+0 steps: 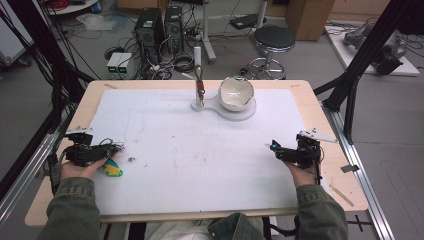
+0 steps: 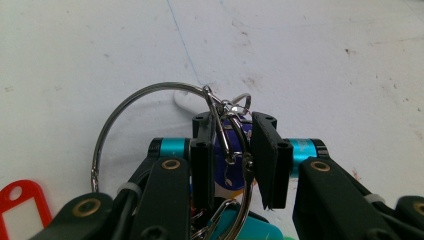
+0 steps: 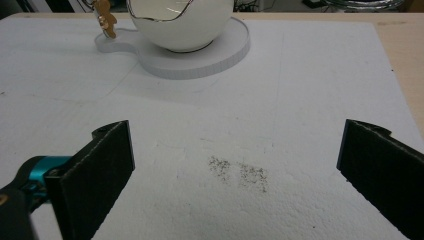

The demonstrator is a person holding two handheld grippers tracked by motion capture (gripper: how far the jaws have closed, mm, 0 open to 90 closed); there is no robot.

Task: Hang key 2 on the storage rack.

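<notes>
The left tool [image 2: 235,160] is clamped on a bunch of key rings [image 2: 227,137] with coloured tags, low at the near left of the table [image 1: 320,105]. From the white bowl [image 1: 237,93] on its round base at the far middle, the bunch lies well apart, toward the person and to the left. Just left of the bowl stands a thin upright post [image 1: 200,82]. The right tool [image 3: 235,165], jaws wide apart and empty, rests near right. White sheet between is bare except specks.
</notes>
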